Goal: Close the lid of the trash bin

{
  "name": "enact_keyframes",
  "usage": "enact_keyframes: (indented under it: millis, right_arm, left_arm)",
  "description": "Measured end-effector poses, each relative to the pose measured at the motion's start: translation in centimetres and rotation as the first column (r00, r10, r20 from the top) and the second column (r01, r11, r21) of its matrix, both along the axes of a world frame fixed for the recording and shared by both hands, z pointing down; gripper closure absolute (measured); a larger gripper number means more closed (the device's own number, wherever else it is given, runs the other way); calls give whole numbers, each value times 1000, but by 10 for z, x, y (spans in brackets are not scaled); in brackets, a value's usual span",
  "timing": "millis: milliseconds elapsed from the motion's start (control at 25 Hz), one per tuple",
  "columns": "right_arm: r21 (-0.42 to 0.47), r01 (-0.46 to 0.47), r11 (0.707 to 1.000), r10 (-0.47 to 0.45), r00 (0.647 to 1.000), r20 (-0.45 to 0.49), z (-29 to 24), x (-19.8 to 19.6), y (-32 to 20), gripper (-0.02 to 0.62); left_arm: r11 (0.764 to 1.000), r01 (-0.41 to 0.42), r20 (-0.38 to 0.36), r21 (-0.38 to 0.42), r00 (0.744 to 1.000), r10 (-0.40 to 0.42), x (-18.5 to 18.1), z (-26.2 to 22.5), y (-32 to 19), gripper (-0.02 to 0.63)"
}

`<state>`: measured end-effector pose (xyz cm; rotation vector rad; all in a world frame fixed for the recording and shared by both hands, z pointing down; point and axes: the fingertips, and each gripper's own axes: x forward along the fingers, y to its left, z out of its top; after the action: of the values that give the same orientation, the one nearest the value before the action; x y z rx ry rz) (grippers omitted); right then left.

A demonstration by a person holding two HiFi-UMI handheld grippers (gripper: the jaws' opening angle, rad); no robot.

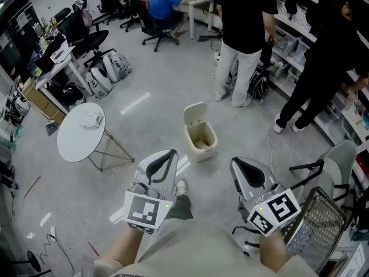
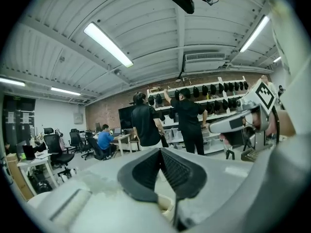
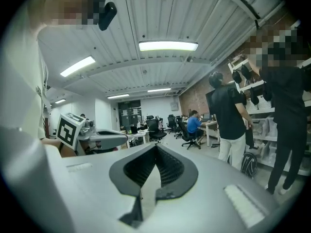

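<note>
A small cream trash bin (image 1: 202,140) stands on the grey floor ahead of me. Its lid (image 1: 195,113) is swung up and back, so the inside shows. My left gripper (image 1: 169,156) hovers short of the bin, to its lower left, with its jaws together and nothing held. My right gripper (image 1: 235,163) is level with it, to the bin's lower right, also shut and empty. Each gripper view looks out across the room over closed black pads: the left gripper (image 2: 159,150) and the right gripper (image 3: 156,146). Neither gripper touches the bin.
A round white folding table (image 1: 78,137) stands to the left. Two people in black (image 1: 245,39) stand beyond the bin by the shelves (image 1: 300,45) on the right. A metal mesh chair (image 1: 320,227) is close at the lower right. Office chairs and backpacks (image 1: 106,68) lie farther left.
</note>
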<state>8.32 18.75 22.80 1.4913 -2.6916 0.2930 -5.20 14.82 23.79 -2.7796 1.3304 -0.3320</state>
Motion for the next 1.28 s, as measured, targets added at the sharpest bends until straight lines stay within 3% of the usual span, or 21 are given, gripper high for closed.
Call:
enact_keyframes:
  millis: [320, 600, 920, 1120, 1280]
  right_arm:
    - [-83, 1, 997, -4, 999, -34, 20, -29, -124, 592]
    - [-124, -31, 992, 27, 999, -36, 42, -44, -230, 592]
    - [-146, -9, 989, -1, 997, -72, 61, -55, -315, 592]
    - [-235, -6, 972, 0, 1000, -25, 97, -49, -347, 592]
    - [-298, 5, 954, -10, 1000, -16, 132, -34, -382, 592]
  left_arm:
    - [998, -53, 62, -23, 997, 54, -22, 13, -129, 603]
    - [995, -63, 21, -82, 998, 65, -40, 27, -227, 603]
    - [995, -9, 75, -99, 997, 16, -76, 57, -300, 603]
    - [984, 39, 33, -173, 999, -34, -75, 83, -324, 603]
    - [979, 55, 66, -197, 997, -43, -67, 109, -348, 603]
